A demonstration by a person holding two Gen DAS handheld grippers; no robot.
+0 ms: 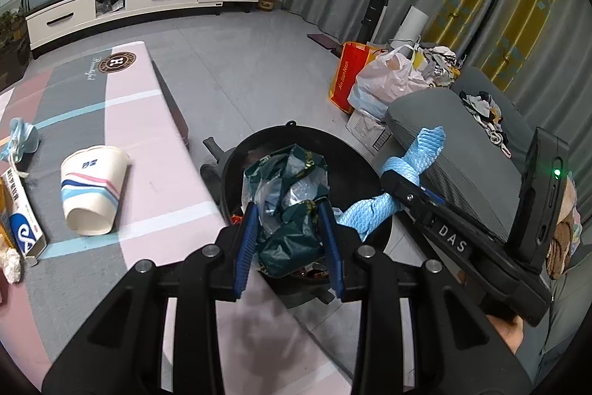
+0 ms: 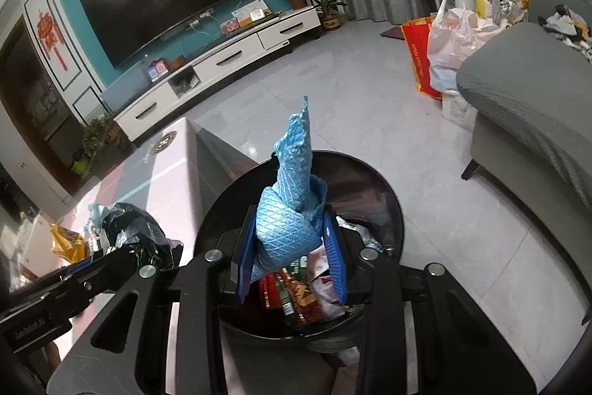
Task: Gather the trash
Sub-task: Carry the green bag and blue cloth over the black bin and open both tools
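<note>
My left gripper (image 1: 288,213) is shut on a crumpled dark green plastic wrapper (image 1: 292,195) and holds it over the round black trash bin (image 1: 355,154) beside the table. In the right wrist view my right gripper (image 2: 290,228) is shut on a twisted light blue cloth (image 2: 292,195) above the same bin (image 2: 392,202), which holds several wrappers. The blue cloth (image 1: 373,210) and the right gripper also show at the right of the left wrist view. The left gripper with its dark wrapper (image 2: 137,236) shows at the lower left of the right wrist view.
On the pink and grey table (image 1: 148,150) lie a tipped paper cup (image 1: 92,189), a toothpaste box (image 1: 22,221), a blue face mask (image 1: 20,136) and white tissue (image 1: 13,265). A grey sofa (image 1: 455,150) and plastic bags (image 1: 384,76) stand right of the bin.
</note>
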